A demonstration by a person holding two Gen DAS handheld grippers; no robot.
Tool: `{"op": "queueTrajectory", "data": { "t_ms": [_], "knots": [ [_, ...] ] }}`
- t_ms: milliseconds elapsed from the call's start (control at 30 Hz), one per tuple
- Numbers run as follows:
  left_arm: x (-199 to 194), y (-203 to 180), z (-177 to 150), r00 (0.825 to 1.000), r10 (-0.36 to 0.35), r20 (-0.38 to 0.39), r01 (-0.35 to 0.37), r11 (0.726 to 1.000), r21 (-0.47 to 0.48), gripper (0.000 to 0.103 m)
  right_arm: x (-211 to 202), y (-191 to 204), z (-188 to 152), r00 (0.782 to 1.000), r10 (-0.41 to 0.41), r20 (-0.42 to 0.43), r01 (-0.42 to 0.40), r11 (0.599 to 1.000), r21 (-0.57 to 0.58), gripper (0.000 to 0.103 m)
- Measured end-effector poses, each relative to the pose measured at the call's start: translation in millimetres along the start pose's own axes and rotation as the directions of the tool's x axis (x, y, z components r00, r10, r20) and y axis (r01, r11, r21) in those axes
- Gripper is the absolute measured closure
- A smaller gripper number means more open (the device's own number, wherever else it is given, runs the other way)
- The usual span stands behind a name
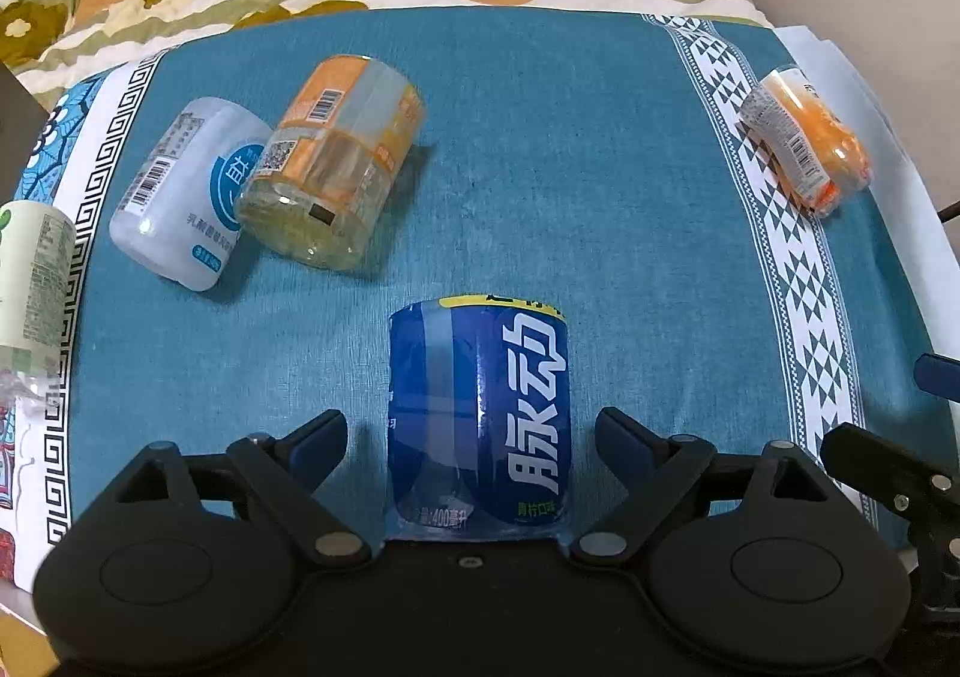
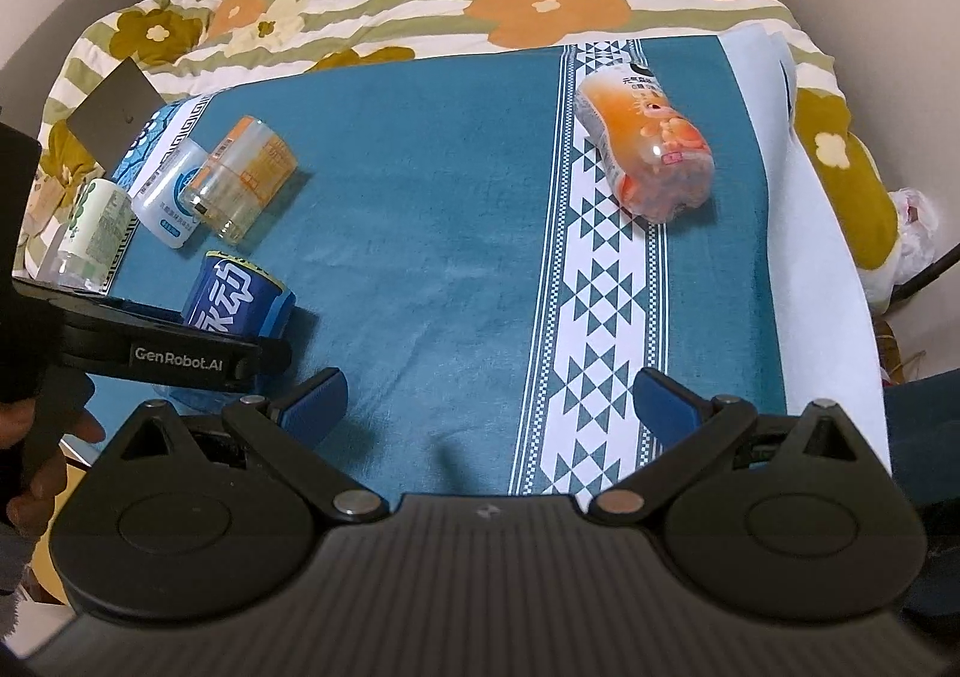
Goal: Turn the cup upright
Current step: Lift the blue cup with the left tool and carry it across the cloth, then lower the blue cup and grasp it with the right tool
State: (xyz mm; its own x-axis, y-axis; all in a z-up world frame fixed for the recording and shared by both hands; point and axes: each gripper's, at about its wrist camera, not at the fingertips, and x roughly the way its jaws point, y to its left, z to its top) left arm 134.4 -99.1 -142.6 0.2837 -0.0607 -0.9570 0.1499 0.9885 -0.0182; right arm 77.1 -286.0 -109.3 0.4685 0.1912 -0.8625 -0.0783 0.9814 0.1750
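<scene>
Blue cup (image 1: 477, 413) marked 脉动 and 400 lay on teal cloth (image 1: 570, 185) between wide-open left gripper (image 1: 471, 431) jaws, untouched, right gripper (image 2: 489, 404) wide open, empty, black arm (image 2: 174, 356) read GenRobot.AI

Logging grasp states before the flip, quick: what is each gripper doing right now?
Left gripper: open, fingers either side of the blue cup, not clamped.
Right gripper: open, holding nothing.

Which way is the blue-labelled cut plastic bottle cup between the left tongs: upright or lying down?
Lying down. The blue-labelled cut plastic bottle cup rests on its side on the teal cloth, label text running sideways.
</scene>
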Motion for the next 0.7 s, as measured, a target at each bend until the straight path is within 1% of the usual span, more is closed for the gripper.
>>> {"op": "queueTrajectory", "data": {
  "t_ms": [167,267,367,433,500,567,700],
  "knots": [
    [-12,-2,-1,1.0,-0.005,0.03,0.005,1.0,0.016,0.01,-4,1,1,1.0,-0.004,0.008,0.004,1.0,0.008,0.0],
    [-27,-3,-5,0.999,0.002,0.048,-0.003,1.0,0.026,0.01,-9,1,4,1.0,-0.001,0.015,0.001,1.0,0.005,0.0],
    [-47,2,-10,0.997,-0.014,0.073,0.013,1.0,0.02,0.01,-18,3,10,1.0,-0.007,0.022,0.006,1.0,0.008,0.0],
    [-60,8,-14,0.996,-0.021,0.092,0.02,1.0,0.017,0.009,-28,6,16,0.999,-0.001,0.034,0.001,1.0,0.013,0.0],
    [-72,15,-19,0.994,-0.023,0.105,0.021,1.0,0.019,0.005,-35,11,22,0.999,0.003,0.038,-0.004,1.0,0.008,0.0],
    [-80,24,-24,0.993,-0.022,0.114,0.02,1.0,0.022,0.0,-39,17,31,0.999,0.019,0.026,-0.019,1.0,0.007,0.0],
    [-86,47,-32,0.992,0.009,0.127,-0.011,1.0,0.018,0.0,-39,33,47,0.998,0.059,-0.032,-0.059,0.998,-0.001,0.0]
  ]
}}
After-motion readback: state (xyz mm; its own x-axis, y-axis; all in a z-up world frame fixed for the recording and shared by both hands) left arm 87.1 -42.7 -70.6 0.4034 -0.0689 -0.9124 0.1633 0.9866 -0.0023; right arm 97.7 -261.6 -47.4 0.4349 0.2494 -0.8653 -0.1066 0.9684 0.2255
